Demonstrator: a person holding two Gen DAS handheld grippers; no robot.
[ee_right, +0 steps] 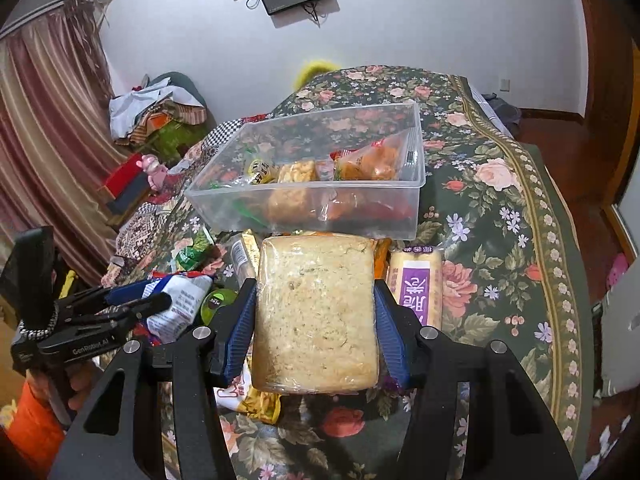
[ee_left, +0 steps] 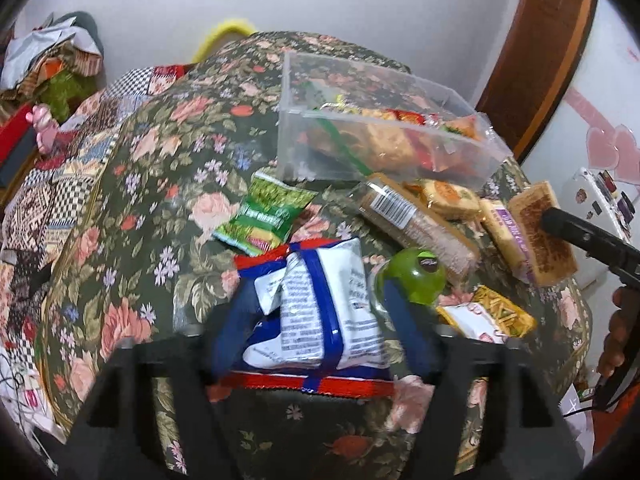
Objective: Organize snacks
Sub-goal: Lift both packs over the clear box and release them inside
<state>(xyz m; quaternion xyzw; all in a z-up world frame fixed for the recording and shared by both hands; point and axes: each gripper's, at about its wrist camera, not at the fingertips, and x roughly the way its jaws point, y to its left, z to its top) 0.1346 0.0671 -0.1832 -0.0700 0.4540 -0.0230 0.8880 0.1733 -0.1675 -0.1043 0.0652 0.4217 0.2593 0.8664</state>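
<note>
A white and blue snack bag (ee_left: 320, 304) lies on the floral cloth between the blue fingers of my left gripper (ee_left: 320, 292). The jaws stand open around it, and no squeeze shows on its sides. My right gripper (ee_right: 314, 286) is shut on a pale wrapped cake block (ee_right: 316, 316), held just above the other packets. A clear plastic bin (ee_right: 304, 188) with several snack packs inside stands right behind the block. In the left wrist view the right gripper (ee_left: 592, 240) and its block (ee_left: 540, 232) sit at the right edge. The left gripper (ee_right: 132, 308) shows at the lower left of the right wrist view.
Loose on the cloth lie a green packet (ee_left: 264, 216), a green-capped bottle (ee_left: 416, 276), a long barcode pack (ee_left: 416, 220), a purple-label pack (ee_right: 416, 284) and a yellow packet (ee_left: 492, 316). Piled clothes (ee_right: 160, 116) sit far left. The table edge (ee_right: 556, 280) runs along the right.
</note>
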